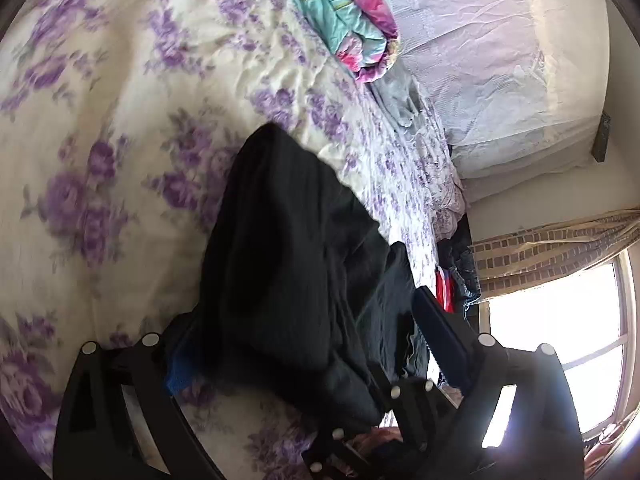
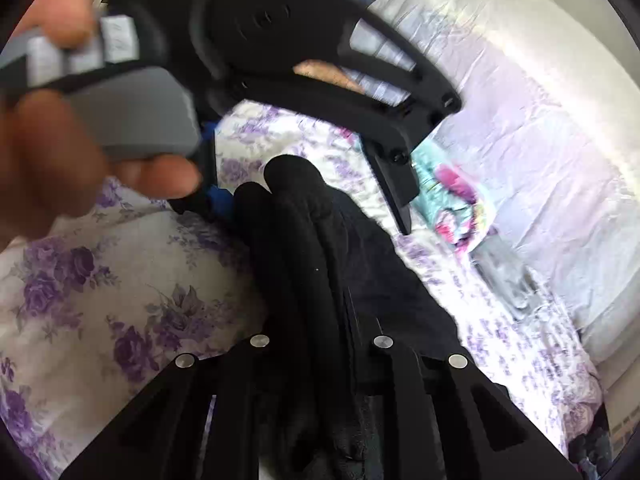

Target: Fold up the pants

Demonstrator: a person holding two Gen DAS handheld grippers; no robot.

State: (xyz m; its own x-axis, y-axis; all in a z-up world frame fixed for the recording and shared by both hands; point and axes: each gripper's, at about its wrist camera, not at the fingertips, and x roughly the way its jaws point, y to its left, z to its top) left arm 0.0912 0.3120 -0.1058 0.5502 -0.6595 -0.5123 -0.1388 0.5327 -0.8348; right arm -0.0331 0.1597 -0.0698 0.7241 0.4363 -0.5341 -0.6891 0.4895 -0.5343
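Observation:
Black pants (image 1: 288, 272) lie bunched and folded on a bed with a purple-flowered sheet (image 1: 120, 120). In the left wrist view my left gripper (image 1: 304, 332) is open, with the pants lying between its blue-padded fingers (image 1: 440, 332). In the right wrist view the pants (image 2: 320, 264) run up between my right gripper's fingers; the right gripper (image 2: 320, 332) is shut on the pants. The left gripper (image 2: 304, 200) and the hand holding it (image 2: 60, 152) fill the top left of that view, with its fingers astride the far end of the pants.
A folded teal and pink blanket (image 1: 344, 20) and a grey cloth (image 1: 400, 100) lie at the far edge of the bed, also in the right wrist view (image 2: 452, 196). A lilac covered mattress (image 1: 500, 60) stands beyond. Clothes (image 1: 456, 276), a curtain (image 1: 552, 248) and a window (image 1: 560, 340) are at the right.

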